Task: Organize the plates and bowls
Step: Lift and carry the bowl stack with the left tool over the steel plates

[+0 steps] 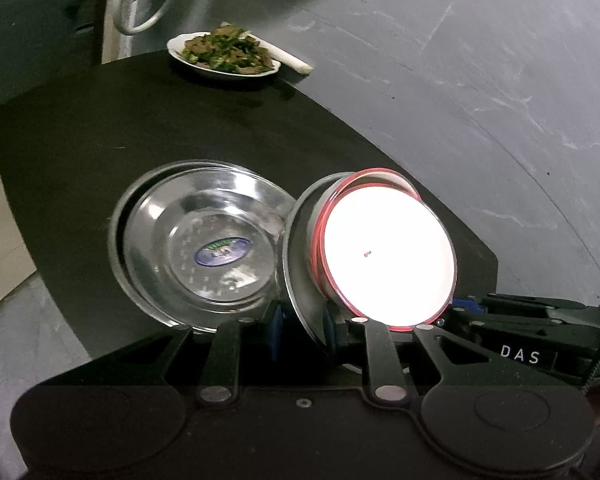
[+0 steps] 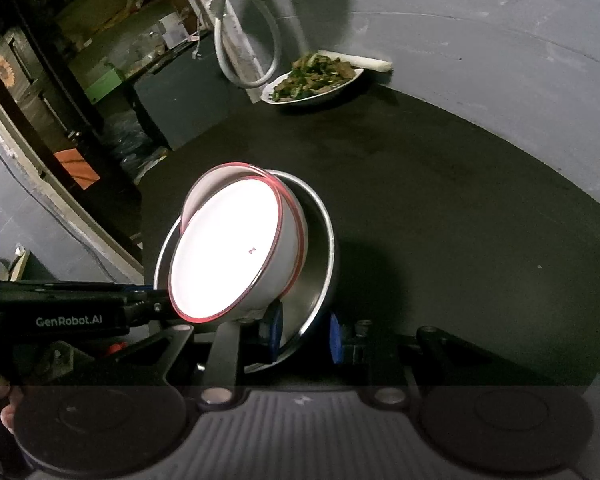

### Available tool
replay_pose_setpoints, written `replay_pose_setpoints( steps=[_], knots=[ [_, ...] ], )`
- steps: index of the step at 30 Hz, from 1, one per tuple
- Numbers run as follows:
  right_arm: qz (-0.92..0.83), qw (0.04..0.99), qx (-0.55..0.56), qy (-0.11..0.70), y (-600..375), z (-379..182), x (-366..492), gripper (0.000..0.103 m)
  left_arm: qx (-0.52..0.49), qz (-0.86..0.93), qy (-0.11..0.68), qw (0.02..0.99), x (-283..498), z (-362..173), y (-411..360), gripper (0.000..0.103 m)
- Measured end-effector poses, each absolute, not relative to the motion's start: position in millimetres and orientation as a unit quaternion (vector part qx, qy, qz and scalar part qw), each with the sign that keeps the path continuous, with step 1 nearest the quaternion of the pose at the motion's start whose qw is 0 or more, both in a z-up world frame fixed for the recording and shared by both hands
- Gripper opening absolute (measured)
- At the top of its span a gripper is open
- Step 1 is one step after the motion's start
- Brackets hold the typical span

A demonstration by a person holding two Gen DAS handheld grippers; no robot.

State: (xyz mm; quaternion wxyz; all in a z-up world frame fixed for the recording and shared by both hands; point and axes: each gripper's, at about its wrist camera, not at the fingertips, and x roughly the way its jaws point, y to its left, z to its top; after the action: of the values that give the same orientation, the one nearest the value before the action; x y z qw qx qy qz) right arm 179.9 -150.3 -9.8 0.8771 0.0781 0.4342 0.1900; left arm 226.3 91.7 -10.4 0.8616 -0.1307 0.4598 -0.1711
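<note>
Together we hold the steel plate carrying red-rimmed bowls tilted above the black counter, left claw and right claw both clamped on its rim.

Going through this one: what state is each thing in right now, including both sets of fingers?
left gripper: fingers shut on the steel pan's rim
right gripper: fingers shut on the same pan's rim
steel pan: held by both, tilted
red-rimmed bowls: two, nested, empty, inside the pan
steel plates: stacked on the table, empty
food plate: full, at the table's far edge
</note>
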Motion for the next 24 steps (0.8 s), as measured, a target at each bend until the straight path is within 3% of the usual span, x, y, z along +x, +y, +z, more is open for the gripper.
replay_pose_setpoints(
  steps=[24],
  knots=[
    [0.214,0.865,0.072,0.449,-106.1,-17.5,220.7,0.026,-0.140,-0.136,0.474,0.859,257.7,-17.8,130.7,0.022]
  ],
)
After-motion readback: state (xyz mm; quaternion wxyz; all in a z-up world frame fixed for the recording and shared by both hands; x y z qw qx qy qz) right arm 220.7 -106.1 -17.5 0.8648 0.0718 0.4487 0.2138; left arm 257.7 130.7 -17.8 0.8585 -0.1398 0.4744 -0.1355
